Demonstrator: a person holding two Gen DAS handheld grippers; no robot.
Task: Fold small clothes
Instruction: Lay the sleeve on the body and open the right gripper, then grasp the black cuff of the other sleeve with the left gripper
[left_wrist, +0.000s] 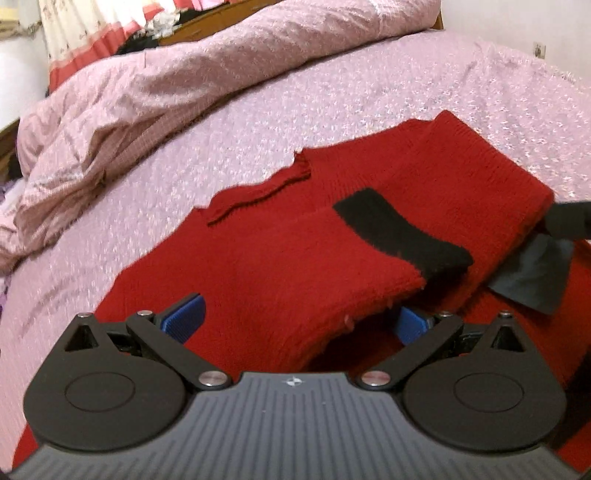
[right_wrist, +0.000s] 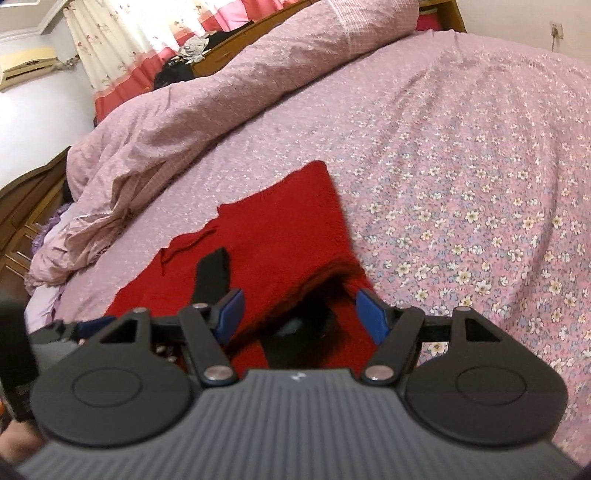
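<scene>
I am working over the bed (right_wrist: 480, 155), which is covered with a pink flowered sheet, and a crumpled quilt (left_wrist: 147, 96) is lying along its far side. The red sweater (left_wrist: 280, 254) is lying on the sheet close in front of me, already partly folded: one sleeve with a black cuff (left_wrist: 399, 232) is lying across the body, and the other side is turned over as a thick flap (right_wrist: 295, 236). My left gripper (left_wrist: 295, 321) is standing wide open over the near edge of the folded sleeve; the cloth is between the blue pads (left_wrist: 184, 317) but they are not pressing on it. My right gripper (right_wrist: 299, 314) is also open, about halfway, with the lifted edge of the flap between its pads (right_wrist: 373, 314), and it is holding nothing. I judge that the next fold is from the hem toward the collar. To do it well, both grippers should be taking all layers at the same level, closing fully before lifting, and carrying the edge evenly, so that the sleeve is not slipping out.
</scene>
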